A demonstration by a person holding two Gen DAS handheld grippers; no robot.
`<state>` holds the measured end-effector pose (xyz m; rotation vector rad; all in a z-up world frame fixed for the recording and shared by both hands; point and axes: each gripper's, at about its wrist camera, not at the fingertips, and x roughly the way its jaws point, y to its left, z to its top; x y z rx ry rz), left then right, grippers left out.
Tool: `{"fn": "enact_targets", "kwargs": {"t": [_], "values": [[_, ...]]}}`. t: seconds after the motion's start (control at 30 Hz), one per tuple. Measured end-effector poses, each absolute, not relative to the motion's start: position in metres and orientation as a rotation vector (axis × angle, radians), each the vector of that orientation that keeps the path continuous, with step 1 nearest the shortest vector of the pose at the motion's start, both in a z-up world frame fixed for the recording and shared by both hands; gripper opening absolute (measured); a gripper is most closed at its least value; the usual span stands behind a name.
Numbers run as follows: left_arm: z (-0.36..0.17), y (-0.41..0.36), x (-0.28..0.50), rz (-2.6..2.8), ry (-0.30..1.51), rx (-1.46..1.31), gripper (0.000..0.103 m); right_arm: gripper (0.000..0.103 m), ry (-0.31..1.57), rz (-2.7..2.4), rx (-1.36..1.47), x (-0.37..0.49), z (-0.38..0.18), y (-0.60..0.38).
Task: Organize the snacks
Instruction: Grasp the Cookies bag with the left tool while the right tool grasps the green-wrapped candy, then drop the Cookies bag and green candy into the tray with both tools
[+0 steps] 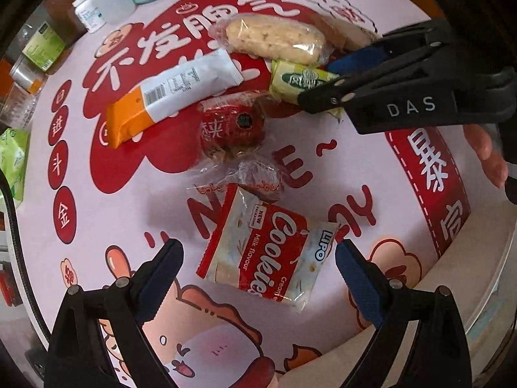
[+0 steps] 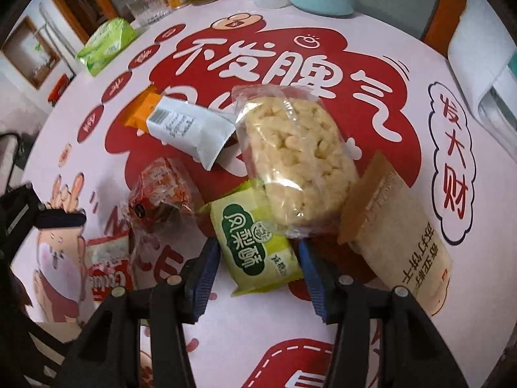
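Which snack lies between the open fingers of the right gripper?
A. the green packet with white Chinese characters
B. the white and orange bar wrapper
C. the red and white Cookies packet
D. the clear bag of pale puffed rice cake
A: in the right wrist view the green packet with white Chinese characters lies between the blue pads of the open right gripper, not yet clamped.

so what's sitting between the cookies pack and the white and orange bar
Two red-wrapped snacks: a red packet just below the white and orange bar, then a crinkly clear-and-red wrapper touching the cookies pack. The left wrist view shows it.
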<state>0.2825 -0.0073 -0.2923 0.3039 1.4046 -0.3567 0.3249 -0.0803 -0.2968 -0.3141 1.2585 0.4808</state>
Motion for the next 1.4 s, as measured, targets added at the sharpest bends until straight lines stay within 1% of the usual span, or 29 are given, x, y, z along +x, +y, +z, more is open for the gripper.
{"fn": "enact_targets", "kwargs": {"t": [0.07,0.27,0.47,0.6,0.63,0.7,0.73,0.77,0.97,1.07,1.23,1.4], "values": [[-0.296,-0.008,0.284,-0.346,1.416,0.324,0.094,0.046,1.248,0.476,-0.355,0.322,-0.298,-0.078],[-0.305,-0.008,0.29,-0.338,1.451,0.328,0.095,0.04,1.265,0.481,-0.37,0.313,-0.297,-0.079],[-0.313,-0.005,0.298,-0.327,1.479,0.313,0.096,0.039,1.276,0.487,-0.404,0.302,-0.299,-0.08],[-0.316,-0.003,0.302,-0.329,1.478,0.301,0.095,0.038,1.284,0.475,-0.419,0.296,-0.297,-0.083],[-0.315,-0.003,0.302,-0.333,1.477,0.299,0.092,0.038,1.283,0.47,-0.42,0.293,-0.296,-0.084],[-0.312,-0.002,0.299,-0.345,1.455,0.302,0.075,0.038,1.278,0.456,-0.414,0.288,-0.291,-0.09],[-0.307,-0.003,0.299,-0.351,1.436,0.3,0.052,0.038,1.275,0.448,-0.408,0.286,-0.288,-0.092],[-0.304,-0.003,0.299,-0.352,1.438,0.294,0.045,0.038,1.273,0.444,-0.401,0.286,-0.285,-0.094],[-0.295,0.004,0.296,-0.302,1.436,0.304,0.036,0.038,1.211,0.427,-0.355,0.268,-0.249,-0.112],[-0.277,0.013,0.29,-0.269,1.406,0.284,0.034,0.038,1.166,0.413,-0.308,0.252,-0.223,-0.121],[-0.223,0.023,0.272,-0.235,1.33,0.21,0.034,0.038,1.059,0.392,-0.206,0.215,-0.169,-0.136],[-0.157,0.03,0.234,-0.226,1.222,0.167,0.034,0.038,0.939,0.349,-0.123,0.151,-0.114,-0.149]]}}
